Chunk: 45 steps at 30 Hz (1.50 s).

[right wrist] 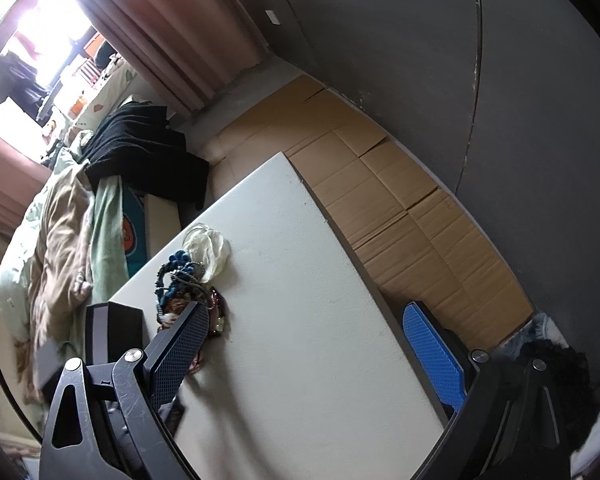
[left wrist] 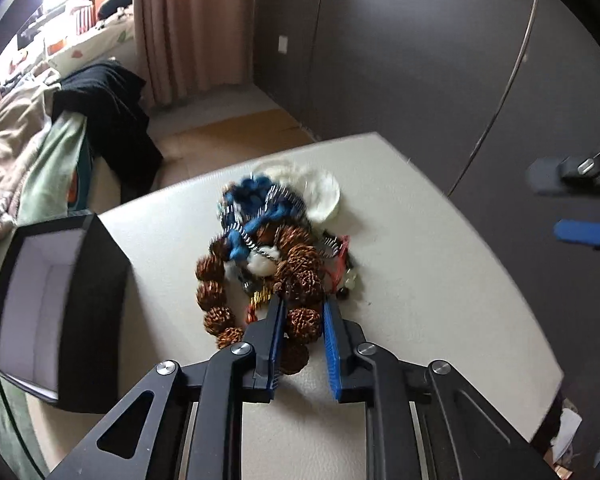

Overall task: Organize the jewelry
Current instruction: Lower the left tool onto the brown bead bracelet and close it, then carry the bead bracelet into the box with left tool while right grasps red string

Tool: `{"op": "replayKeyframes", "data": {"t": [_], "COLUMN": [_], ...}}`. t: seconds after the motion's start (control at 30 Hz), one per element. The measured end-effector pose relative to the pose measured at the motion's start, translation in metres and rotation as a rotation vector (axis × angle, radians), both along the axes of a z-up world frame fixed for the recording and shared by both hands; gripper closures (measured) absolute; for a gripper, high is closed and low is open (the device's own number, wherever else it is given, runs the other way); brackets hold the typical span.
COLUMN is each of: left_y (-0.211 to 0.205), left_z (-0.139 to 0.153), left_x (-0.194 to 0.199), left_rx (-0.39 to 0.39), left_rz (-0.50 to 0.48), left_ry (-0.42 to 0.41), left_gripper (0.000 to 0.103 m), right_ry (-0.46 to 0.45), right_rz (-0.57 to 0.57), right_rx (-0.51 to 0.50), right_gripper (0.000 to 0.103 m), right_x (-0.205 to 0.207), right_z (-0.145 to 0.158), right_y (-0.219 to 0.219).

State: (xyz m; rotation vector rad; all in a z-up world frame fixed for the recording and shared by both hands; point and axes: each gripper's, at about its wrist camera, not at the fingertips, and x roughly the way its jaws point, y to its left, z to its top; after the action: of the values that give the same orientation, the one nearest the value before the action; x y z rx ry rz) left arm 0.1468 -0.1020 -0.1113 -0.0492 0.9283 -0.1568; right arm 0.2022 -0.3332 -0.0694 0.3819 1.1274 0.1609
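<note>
The left hand-held gripper (left wrist: 303, 322), jaws clamped on a brown bead of the bracelet (left wrist: 300, 280) strung away from it on the table (left wrist: 440, 280), works beside the open box (left wrist: 60, 312); the right hand-held gripper (right wrist: 304, 360) hangs well apart, jaws wide.

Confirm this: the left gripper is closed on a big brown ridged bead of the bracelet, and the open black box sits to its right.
Wrong side. In the left wrist view the open black box sits left of the left gripper, which does clamp the brown ridged bead.
</note>
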Motion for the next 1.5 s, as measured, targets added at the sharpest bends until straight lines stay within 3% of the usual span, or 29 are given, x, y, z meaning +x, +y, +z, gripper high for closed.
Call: {"op": "replayKeyframes", "data": {"t": [0.4, 0.6, 0.77, 0.93, 1.0, 1.1, 1.13, 1.17, 1.5], "left_y": [0.028, 0.054, 0.078, 0.095, 0.101, 0.108, 0.111, 0.114, 0.145], "left_z": [0.057, 0.064, 0.066, 0.073, 0.076, 0.081, 0.083, 0.085, 0.094], "left_x": [-0.016, -0.015, -0.019, -0.024, -0.025, -0.028, -0.029, -0.031, -0.043], "left_rx": [-0.168, -0.218, -0.258, -0.301, -0.316, -0.338, -0.347, -0.357, -0.345], "left_rz": [0.022, 0.074, 0.12, 0.146, 0.154, 0.163, 0.165, 0.169, 0.251], "left_ry": [-0.109, -0.123, -0.127, -0.143, -0.147, -0.158, -0.163, -0.169, -0.205], "left_gripper": [0.084, 0.084, 0.084, 0.084, 0.084, 0.084, 0.084, 0.084, 0.084], "right_ry": [-0.011, -0.008, 0.044, 0.102, 0.129, 0.164, 0.175, 0.179, 0.015], "right_rz": [0.081, 0.14, 0.185, 0.238, 0.252, 0.254, 0.253, 0.249, 0.315], "right_rx": [0.023, 0.086, 0.153, 0.093, 0.083, 0.061, 0.065, 0.076, 0.177], "right_gripper": [0.003, 0.004, 0.038, 0.042, 0.05, 0.071, 0.09, 0.099, 0.099], "right_x": [-0.001, 0.0, 0.002, 0.007, 0.01, 0.013, 0.013, 0.013, -0.006], "right_z": [-0.002, -0.009, -0.023, -0.046, -0.056, -0.069, -0.073, -0.074, -0.026], "right_y": [0.03, 0.054, 0.08, 0.113, 0.121, 0.131, 0.133, 0.133, 0.142]}}
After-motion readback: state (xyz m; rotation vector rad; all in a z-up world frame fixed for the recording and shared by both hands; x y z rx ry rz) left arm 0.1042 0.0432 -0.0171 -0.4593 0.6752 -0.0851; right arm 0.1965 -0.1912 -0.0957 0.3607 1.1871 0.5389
